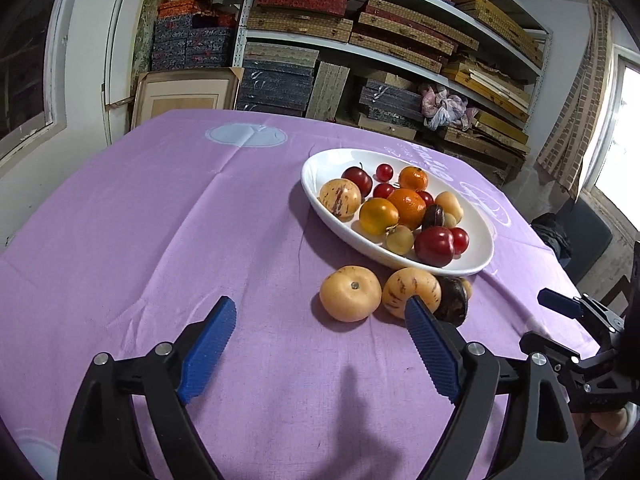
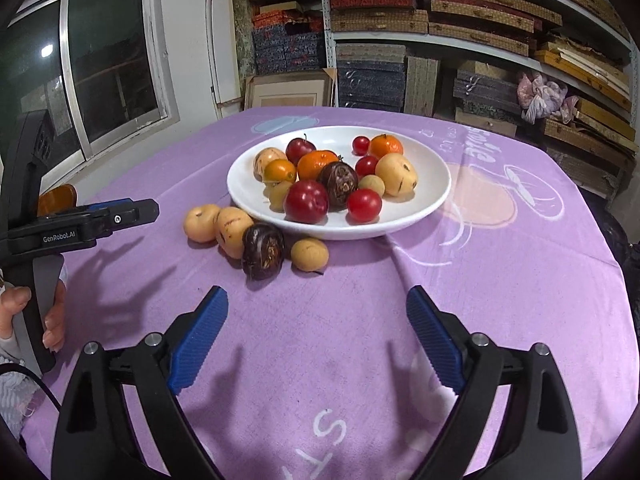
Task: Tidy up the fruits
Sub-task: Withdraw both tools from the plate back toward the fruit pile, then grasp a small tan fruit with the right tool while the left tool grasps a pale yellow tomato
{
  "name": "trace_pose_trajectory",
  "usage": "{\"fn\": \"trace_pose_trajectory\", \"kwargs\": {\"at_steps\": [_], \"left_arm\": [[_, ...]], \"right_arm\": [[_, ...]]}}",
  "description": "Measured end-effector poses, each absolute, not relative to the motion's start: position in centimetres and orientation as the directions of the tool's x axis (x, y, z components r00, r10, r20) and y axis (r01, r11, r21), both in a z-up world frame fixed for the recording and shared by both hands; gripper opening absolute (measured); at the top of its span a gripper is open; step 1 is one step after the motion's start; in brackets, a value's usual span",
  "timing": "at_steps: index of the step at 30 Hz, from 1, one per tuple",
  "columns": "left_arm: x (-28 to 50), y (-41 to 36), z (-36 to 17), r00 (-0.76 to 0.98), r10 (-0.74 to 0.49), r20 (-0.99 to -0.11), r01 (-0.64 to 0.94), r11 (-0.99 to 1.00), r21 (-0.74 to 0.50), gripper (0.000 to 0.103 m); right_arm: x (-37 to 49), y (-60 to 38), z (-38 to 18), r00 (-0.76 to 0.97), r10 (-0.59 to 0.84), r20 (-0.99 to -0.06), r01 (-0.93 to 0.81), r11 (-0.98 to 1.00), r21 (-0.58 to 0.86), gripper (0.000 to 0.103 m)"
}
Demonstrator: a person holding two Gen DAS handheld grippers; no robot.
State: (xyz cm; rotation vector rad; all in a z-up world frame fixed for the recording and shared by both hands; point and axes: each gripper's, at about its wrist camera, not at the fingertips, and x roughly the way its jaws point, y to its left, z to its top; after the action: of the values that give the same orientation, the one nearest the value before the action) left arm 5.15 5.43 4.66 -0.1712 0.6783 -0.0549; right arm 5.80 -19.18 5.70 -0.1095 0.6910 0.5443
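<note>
A white plate on the purple cloth holds several red, orange and yellow fruits. In front of it on the cloth lie a pale yellow fruit, a striped yellow fruit and a dark purple fruit. My left gripper is open and empty, just short of the pale fruit. In the right wrist view the plate is ahead, with the dark purple fruit and a small tan fruit nearest. My right gripper is open and empty, a little short of them.
Shelves stacked with boxes stand behind the table. A window is on the left wall. A person's hand grips the left tool's handle. The purple cloth lies bare left of the plate.
</note>
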Motion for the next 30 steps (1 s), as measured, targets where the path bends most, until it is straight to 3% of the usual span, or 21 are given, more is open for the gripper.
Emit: {"fn": "trace_pose_trajectory", "kwargs": {"at_steps": [6,8,10,12,30], "left_arm": [[6.3,5.9,3.3,0.745,-0.076,-0.663,-0.032,0.988,-0.149,0.087],[6.3,6.3,3.2,0.743,-0.086,-0.664,-0.039,0.985,-0.17,0.088],[6.4,6.5,3.0,0.739,-0.091,-0.668,-0.045,0.982,-0.184,0.092],[6.5,6.6,2.9,0.735,-0.099,-0.671,-0.047,0.979,-0.196,0.093],[7.0,6.6,2.5,0.711,-0.127,-0.692,-0.04,0.975,-0.219,0.096]], "right_arm": [[5.8,-18.9,5.3,0.634,0.439,-0.637,-0.515,0.854,0.075,0.088],[6.1,-18.9,5.2,0.628,0.438,-0.643,-0.512,0.855,0.083,0.079],[6.8,-18.8,5.0,0.609,0.436,-0.663,-0.509,0.855,0.095,0.055],[7.7,-18.4,4.7,0.576,0.441,-0.688,-0.512,0.851,0.117,0.047],[13.0,-15.4,3.8,0.539,0.427,-0.726,-0.487,0.861,0.145,0.047]]}}
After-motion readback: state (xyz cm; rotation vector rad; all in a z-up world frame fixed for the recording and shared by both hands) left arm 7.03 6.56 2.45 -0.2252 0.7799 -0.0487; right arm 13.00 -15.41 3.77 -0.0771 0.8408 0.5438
